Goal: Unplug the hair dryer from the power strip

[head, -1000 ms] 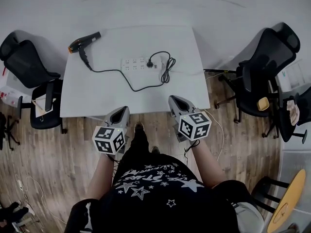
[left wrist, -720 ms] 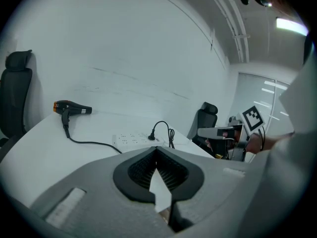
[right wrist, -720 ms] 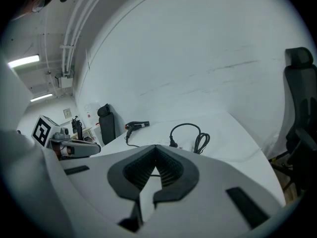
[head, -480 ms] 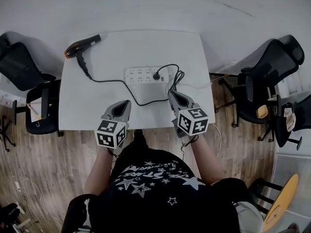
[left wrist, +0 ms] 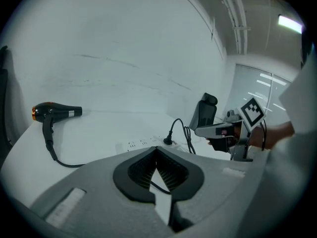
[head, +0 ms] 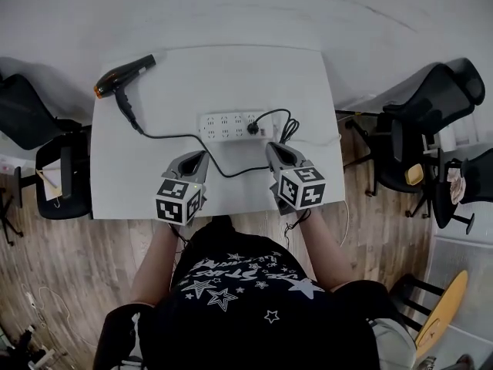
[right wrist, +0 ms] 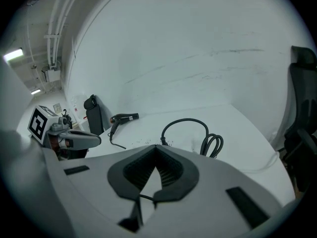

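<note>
Two grippers are hanging over the near part of the white table (head: 139, 183), both with jaws pressed together on nothing. Left gripper (head: 199, 154) is pointing at the black cord (head: 173, 136); right gripper (head: 271, 146) is sitting near the power strip (head: 227, 126), at its right end. Hair dryer (head: 122, 77) is lying at the far left corner, its plug (head: 252, 129) sitting in the strip.
</note>
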